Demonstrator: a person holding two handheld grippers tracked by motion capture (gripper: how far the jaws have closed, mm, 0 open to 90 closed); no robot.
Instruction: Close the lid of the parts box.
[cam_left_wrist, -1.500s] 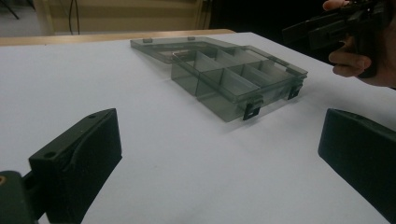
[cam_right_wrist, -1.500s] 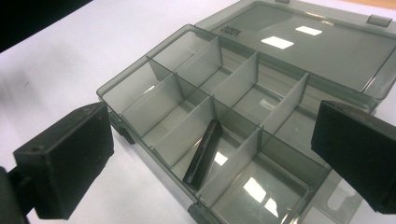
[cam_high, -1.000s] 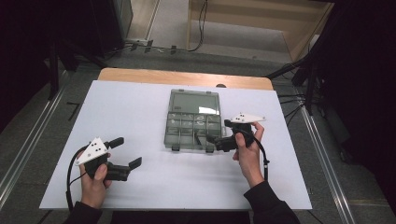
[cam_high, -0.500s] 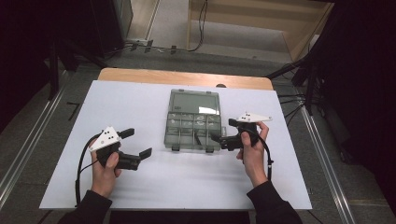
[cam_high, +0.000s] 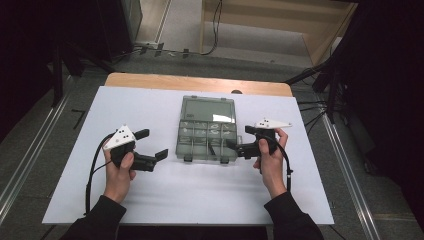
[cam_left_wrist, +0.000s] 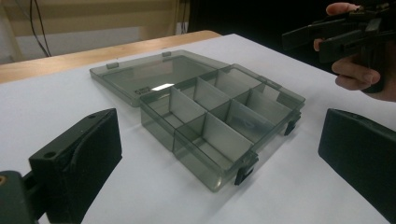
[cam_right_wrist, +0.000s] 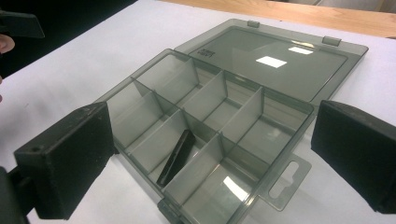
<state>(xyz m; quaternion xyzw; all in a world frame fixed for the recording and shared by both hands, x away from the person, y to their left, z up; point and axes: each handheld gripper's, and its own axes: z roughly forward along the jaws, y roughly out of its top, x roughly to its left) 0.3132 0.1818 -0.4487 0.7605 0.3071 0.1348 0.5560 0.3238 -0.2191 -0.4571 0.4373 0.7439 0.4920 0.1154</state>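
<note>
Lying open, compartment box, black strip in one cell; both tongs wide, empty.

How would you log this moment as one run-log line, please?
box: open, lid flat | black strip: in a compartment | left gripper: open, left of box | right gripper: open, at box's right edge

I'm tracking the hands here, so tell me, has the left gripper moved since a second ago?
Yes. In the high view the left gripper has moved right across the white table, closing on the open compartment box, which has stayed put.
</note>
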